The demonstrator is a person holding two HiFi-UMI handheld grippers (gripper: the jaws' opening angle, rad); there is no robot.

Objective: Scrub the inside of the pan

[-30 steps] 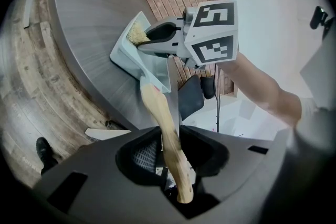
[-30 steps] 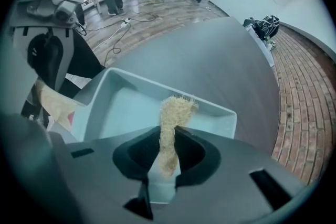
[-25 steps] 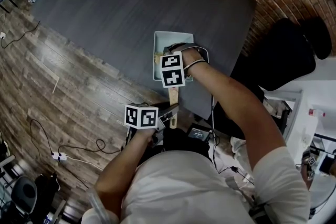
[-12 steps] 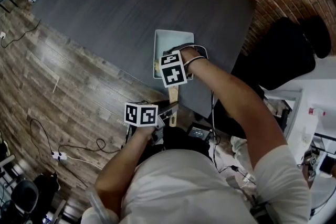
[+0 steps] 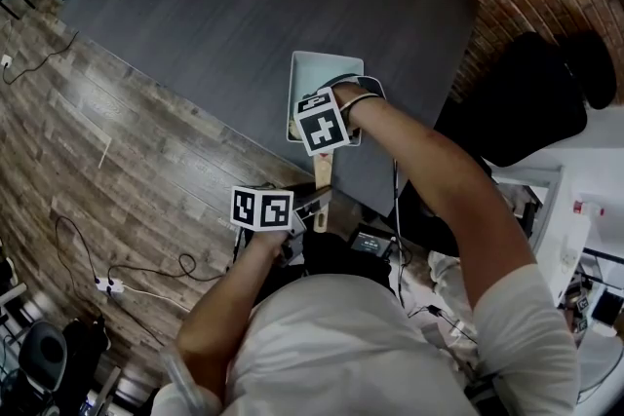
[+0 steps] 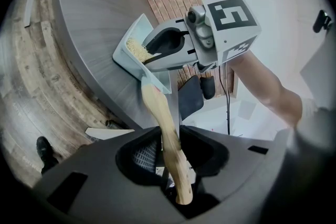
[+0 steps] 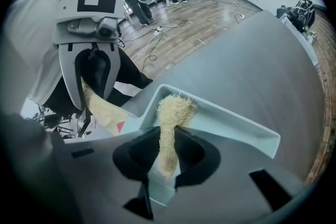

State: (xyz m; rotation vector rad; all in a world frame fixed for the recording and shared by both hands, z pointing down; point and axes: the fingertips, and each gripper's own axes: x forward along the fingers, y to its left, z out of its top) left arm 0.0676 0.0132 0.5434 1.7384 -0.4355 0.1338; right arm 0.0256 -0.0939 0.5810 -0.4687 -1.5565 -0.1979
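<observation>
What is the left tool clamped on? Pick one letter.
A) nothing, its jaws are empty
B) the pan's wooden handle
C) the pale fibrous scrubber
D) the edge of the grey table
B: in the left gripper view the left tool is shut on the wooden handle of the pale blue pan, while the scrubber sits in the right tool.

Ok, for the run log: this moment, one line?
left gripper: shut on handle | right gripper: shut on scrubber, in pan
</observation>
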